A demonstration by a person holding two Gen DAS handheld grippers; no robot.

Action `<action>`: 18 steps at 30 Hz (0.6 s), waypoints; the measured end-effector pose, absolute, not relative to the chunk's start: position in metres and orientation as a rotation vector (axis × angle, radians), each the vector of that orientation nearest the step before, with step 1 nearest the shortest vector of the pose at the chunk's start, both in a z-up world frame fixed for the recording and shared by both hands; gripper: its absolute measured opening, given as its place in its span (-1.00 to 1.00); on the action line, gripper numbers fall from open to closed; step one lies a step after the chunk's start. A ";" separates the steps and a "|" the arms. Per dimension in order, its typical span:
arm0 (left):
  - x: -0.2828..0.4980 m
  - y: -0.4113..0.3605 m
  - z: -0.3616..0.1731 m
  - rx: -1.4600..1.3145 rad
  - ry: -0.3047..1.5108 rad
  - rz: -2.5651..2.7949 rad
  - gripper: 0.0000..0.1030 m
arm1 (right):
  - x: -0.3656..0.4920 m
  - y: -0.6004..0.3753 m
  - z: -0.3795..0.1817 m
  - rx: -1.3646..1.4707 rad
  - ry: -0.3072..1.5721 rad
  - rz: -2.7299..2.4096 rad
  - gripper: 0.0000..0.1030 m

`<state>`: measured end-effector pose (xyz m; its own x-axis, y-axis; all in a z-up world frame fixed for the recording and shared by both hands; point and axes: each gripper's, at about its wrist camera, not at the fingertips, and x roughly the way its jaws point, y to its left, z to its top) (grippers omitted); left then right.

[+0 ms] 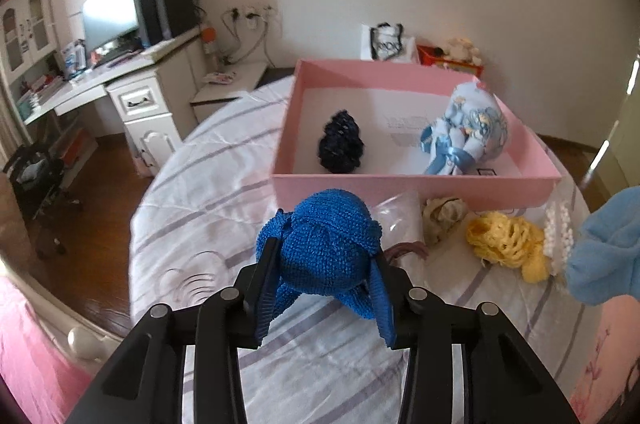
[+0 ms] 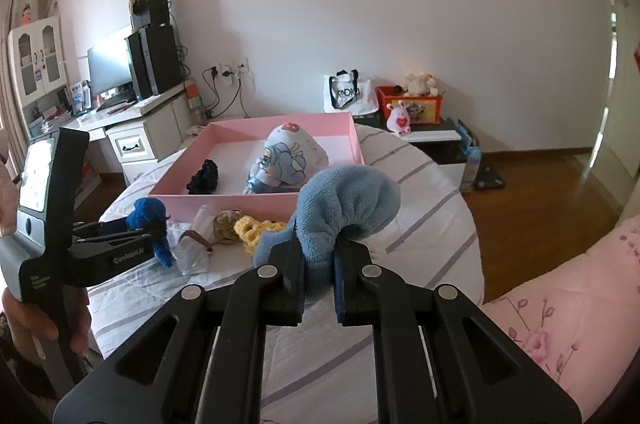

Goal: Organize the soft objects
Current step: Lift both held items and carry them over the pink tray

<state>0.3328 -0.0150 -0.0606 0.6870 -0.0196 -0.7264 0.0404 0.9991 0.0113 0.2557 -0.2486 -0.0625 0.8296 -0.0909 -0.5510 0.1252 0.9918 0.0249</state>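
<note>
Your left gripper [image 1: 326, 260] has its fingers clamped on the royal-blue knitted bundle [image 1: 326, 248], lifted above the bed [image 1: 208, 207] before the pink box [image 1: 416, 183]. Your right gripper [image 2: 318, 244] pinches the light-blue fleece cloth [image 2: 344, 203] between closed fingers.

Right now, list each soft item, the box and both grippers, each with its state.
Left gripper: shut on the dark blue knit piece.
Right gripper: shut on the light blue fleece item.
Pink box: open, lidless.
Black knit item: inside the box.
Printed blue hat: inside the box.
Yellow crochet item: on the bed, outside the box.
</note>
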 end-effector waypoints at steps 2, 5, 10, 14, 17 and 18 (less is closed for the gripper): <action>0.321 -0.014 -0.053 0.020 0.795 -0.030 -0.26 | 0.250 -0.245 -0.058 0.057 0.568 -0.108 -0.81; 0.301 -0.013 -0.040 0.016 0.762 -0.029 -0.26 | 0.241 -0.241 -0.051 0.052 0.549 -0.098 -0.81; 0.268 -0.013 -0.019 0.025 0.713 -0.038 -0.26 | 0.228 -0.233 -0.038 0.042 0.519 -0.085 -0.81; 0.240 -0.015 -0.002 0.020 0.675 -0.056 -0.26 | 0.215 -0.227 -0.025 0.029 0.483 -0.073 -0.81; 0.217 -0.017 0.012 0.030 0.630 -0.054 -0.25 | 0.204 -0.224 -0.015 0.021 0.454 -0.067 -0.81; 0.211 -0.018 0.016 0.031 0.616 -0.055 -0.25 | 0.201 -0.223 -0.012 0.018 0.446 -0.064 -0.81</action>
